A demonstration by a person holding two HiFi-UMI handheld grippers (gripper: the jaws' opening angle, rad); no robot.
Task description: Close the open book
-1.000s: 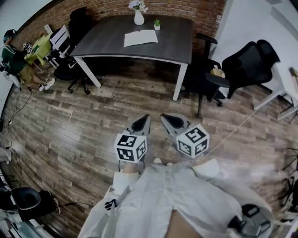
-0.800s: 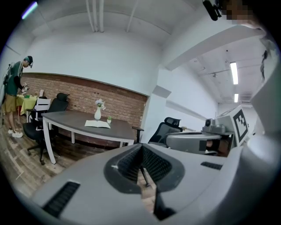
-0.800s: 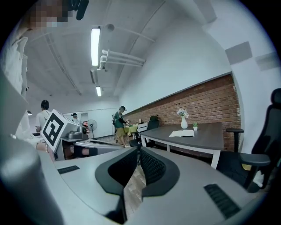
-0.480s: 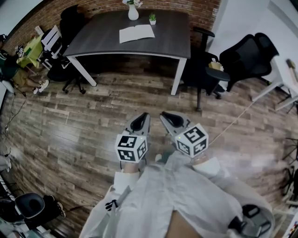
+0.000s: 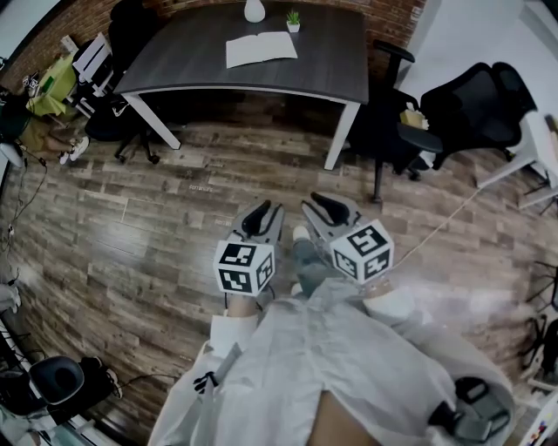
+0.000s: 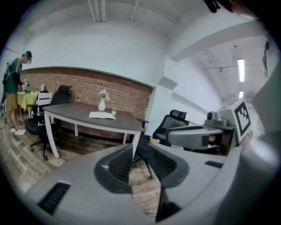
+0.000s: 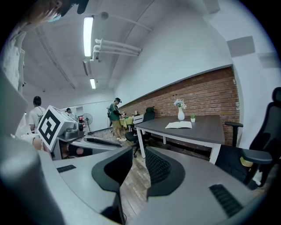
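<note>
The open book (image 5: 260,49) lies pages up on the dark grey table (image 5: 323,70), far ahead across the wooden floor; it also shows as the book (image 6: 102,115) in the left gripper view and the book (image 7: 178,125) in the right one. My left gripper (image 5: 264,218) and right gripper (image 5: 318,207) hang side by side over the floor, pointing toward the table, well short of it. Both sets of jaws are opening. A small gap shows in the left gripper (image 6: 139,151) and in the right gripper (image 7: 138,156), with nothing between the fingers.
A white vase (image 5: 254,10) and a small potted plant (image 5: 294,19) stand behind the book. Black office chairs (image 5: 471,104) stand right of the table, another chair (image 5: 384,113) at its right end, more chairs (image 5: 131,35) at its left. A person (image 5: 17,122) is far left.
Both grippers have moved forward toward the table. Their jaws, shut before, now stand slightly apart. The table sits higher in the head view.
</note>
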